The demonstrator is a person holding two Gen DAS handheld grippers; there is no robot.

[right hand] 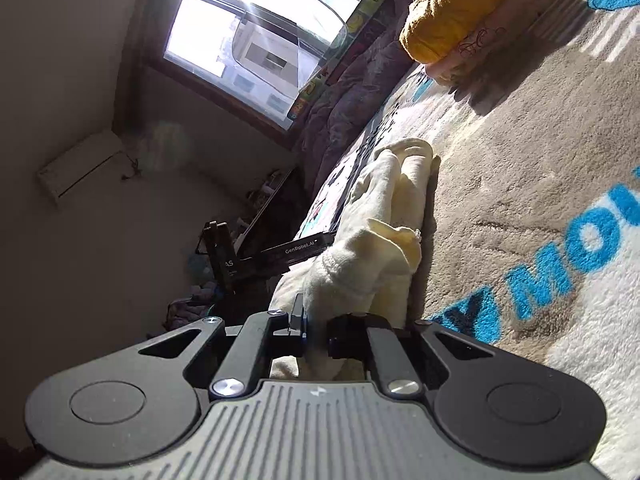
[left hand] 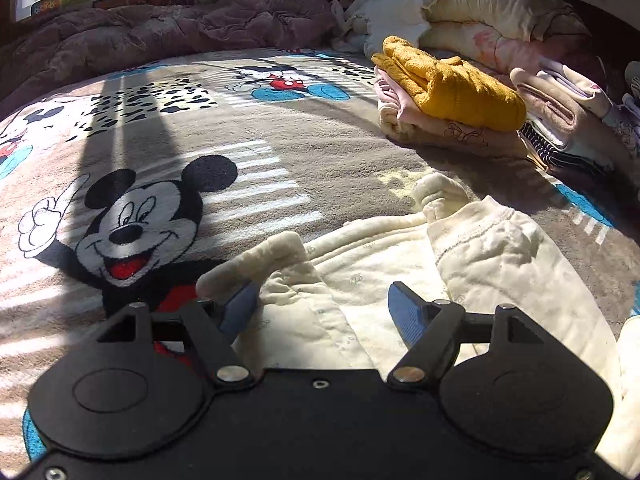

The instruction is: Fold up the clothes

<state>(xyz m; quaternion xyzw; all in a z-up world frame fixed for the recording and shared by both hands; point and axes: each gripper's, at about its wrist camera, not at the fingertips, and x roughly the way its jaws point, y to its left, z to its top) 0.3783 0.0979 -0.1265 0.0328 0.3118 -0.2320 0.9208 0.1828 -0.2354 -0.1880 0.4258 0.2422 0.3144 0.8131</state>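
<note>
Left hand-held gripper (left hand: 324,312) angled down, spread above cream garment (left hand: 400,264); right hand-held gripper (right hand: 316,336) level, clamping garment.

Bright sun comes in through a big window (right hand: 256,36) and makes stripes of light and shadow on the bed (left hand: 320,148). The bed has a fuzzy cartoon mouse blanket (left hand: 132,220). A purple quilt (left hand: 168,28) is bunched up under the window. The wall (right hand: 80,80) is plain and pale.
</note>
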